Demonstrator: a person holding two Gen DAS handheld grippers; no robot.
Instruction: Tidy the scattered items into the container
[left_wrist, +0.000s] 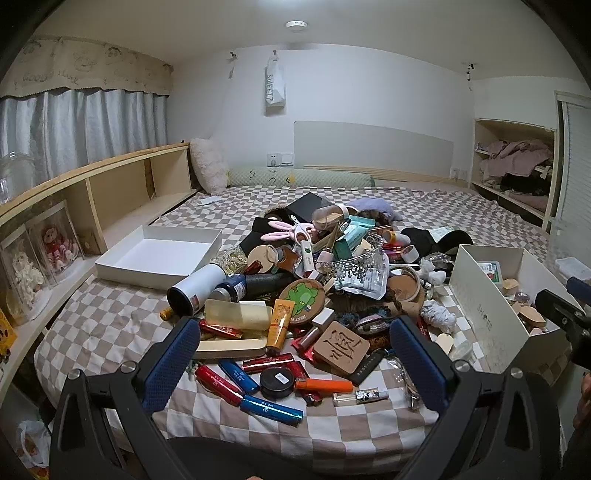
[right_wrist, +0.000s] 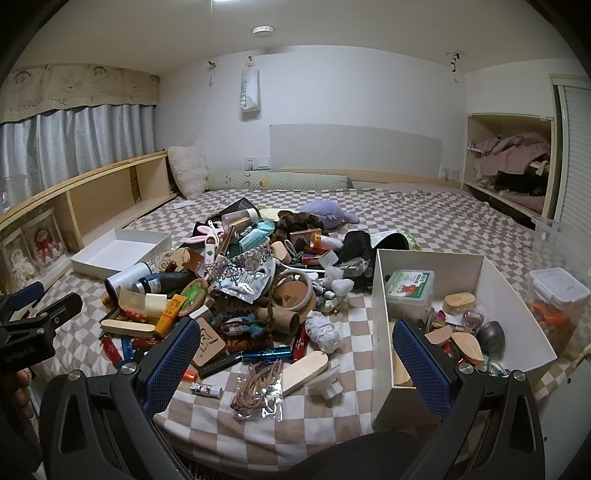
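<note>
Blue tubes lie nearest, by the bed's front edge, just past the left gripper. Both it and the right gripper are spread wide and hold nothing. I think the tubes are light, hard and slippery, so pinch one across its middle. The orange lighter looks easy too. The sparkly crown atop the pile looks breakable; lift it gently. The white box sits at the bed's right edge, partly filled. The checked sheet looks soft. It is a bedroom with curtains and shelves.
</note>
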